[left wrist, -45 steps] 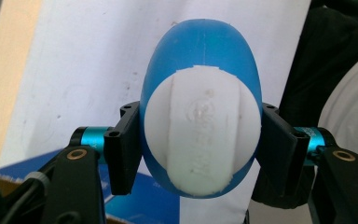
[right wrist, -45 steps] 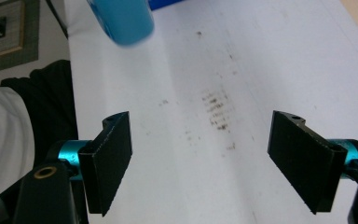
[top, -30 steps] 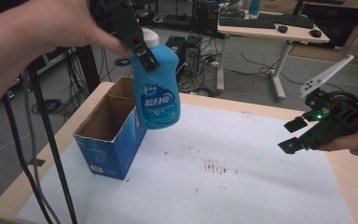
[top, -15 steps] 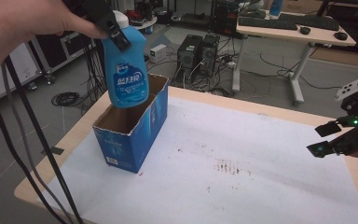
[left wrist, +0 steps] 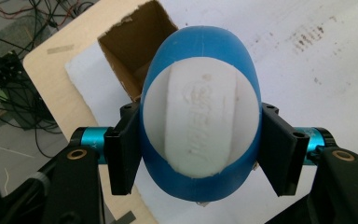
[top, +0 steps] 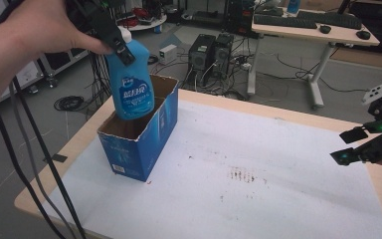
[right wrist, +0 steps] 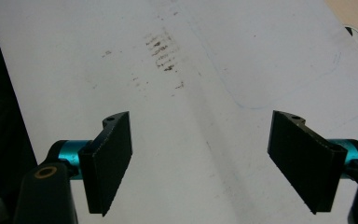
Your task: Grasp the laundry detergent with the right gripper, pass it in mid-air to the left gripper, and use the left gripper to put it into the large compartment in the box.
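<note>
The left gripper clamps the blue bottle by its neck, its base dipping into the open cardboard box, while the right gripper hovers wide-jawed and empty above the stained white mat.

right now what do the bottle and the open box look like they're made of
Bottle: looks like glossy blue plastic, smooth and rounded, with a matte white cap carrying raised moulded lettering. Box: likely cardboard, blue printed outside, raw brown inside with a ragged torn rim.

fingers spread wide above stained white sheet.
</note>
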